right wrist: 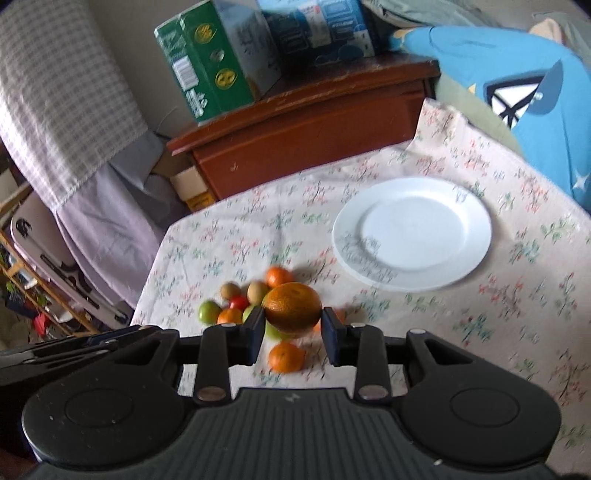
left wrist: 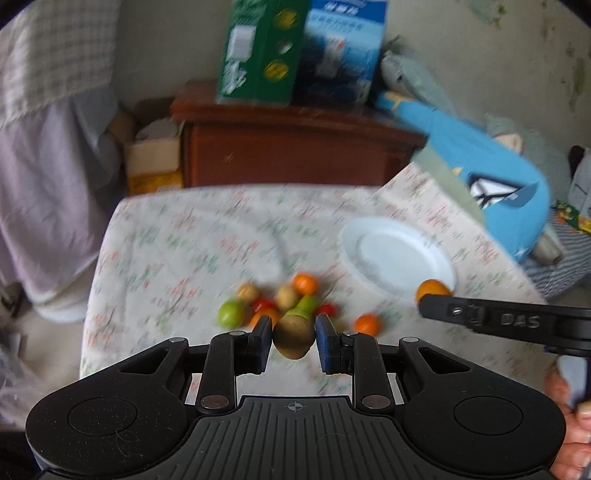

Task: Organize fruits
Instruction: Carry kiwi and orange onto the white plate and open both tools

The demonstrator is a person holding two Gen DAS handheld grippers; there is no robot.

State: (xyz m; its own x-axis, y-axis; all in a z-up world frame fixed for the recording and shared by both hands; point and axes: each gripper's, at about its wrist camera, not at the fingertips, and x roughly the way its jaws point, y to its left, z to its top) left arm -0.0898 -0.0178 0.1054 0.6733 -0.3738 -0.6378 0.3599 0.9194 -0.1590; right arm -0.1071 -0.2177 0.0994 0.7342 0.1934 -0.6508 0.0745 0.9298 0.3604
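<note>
Counter (right wrist: 480, 332) w/ floral cloth takes up most of both views. Far side: brown wooden cabinet (right wrist: 306, 125) w/ a green box (right wrist: 207, 66) and a blue box (right wrist: 321, 29) on top. Blue garment (right wrist: 517, 92) lies at far right, touching the cloth edge. Checked fabric (right wrist: 55, 92) hangs at left.

White plate (right wrist: 412, 232) sits on counter, right of centre, nothing on it.

Left tool (left wrist: 294, 338) is clamped on a brown kiwi (left wrist: 294, 338), pads touching both sides, held above the counter's near part. Frame is motion-blurred.

Right tool (right wrist: 293, 326) is clamped on a big orange (right wrist: 293, 308), pads on both sides, off the cloth, left of and nearer than the plate. In left wrist view that tool comes in from the right w/ the orange at its tip by the plate's near rim.

Fruit pile (right wrist: 243, 299) on counter, left of plate, near-centre: green apple (right wrist: 209, 311) at left end, 2 tan kiwis (right wrist: 257, 290) on the far side, a red fruit (right wrist: 239, 302) between them, small oranges (right wrist: 279, 277) at far and near sides. One small tangerine (right wrist: 286, 357) lies apart, nearer than the pile, just below the right tool's gap. Green pear (left wrist: 307, 305) shows in left view just beyond the held kiwi, touching the pile.
</note>
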